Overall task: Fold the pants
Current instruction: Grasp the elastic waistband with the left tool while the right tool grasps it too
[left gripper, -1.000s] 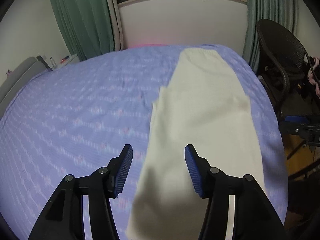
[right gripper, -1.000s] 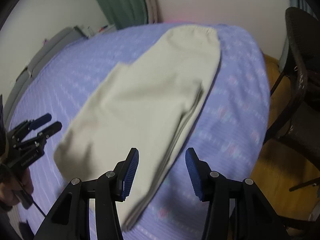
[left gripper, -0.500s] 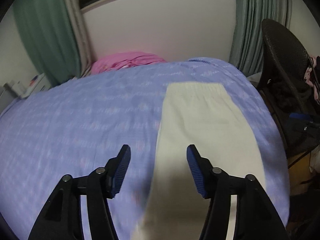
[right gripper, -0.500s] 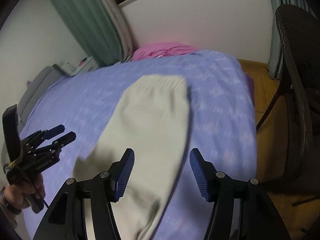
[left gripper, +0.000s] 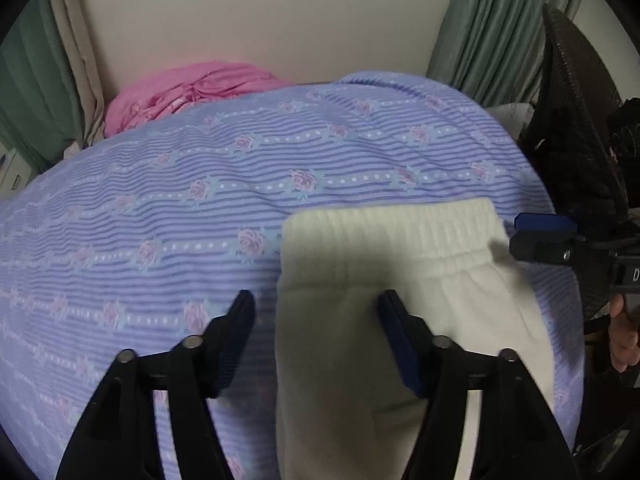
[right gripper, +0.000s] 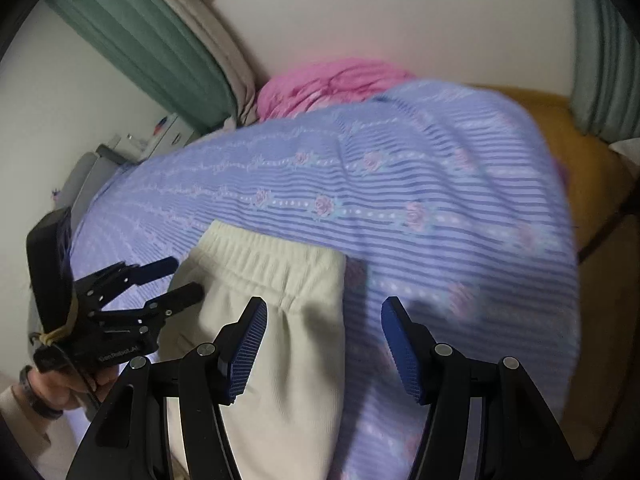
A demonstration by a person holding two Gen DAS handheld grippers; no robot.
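Cream pants (left gripper: 384, 292) lie folded lengthwise on the purple striped bedspread (left gripper: 160, 208), ribbed waistband at the far end. My left gripper (left gripper: 316, 312) is open and empty, low over the pants' left edge just short of the waistband. My right gripper (right gripper: 324, 316) is open and empty over the pants' (right gripper: 280, 320) right edge near the waistband corner. Each gripper shows in the other's view: the right one at the waistband's right corner (left gripper: 540, 236), the left one at its left corner (right gripper: 168, 284).
A pink bundle of fabric (left gripper: 192, 92) lies at the far end of the bed against the wall. Green curtains (left gripper: 492, 20) hang on both sides. A dark wicker chair (left gripper: 576, 128) stands right of the bed, over an orange floor (right gripper: 576, 168).
Both grippers have moved forward along the pants from the leg end up to the waistband. Both have stayed open and empty.
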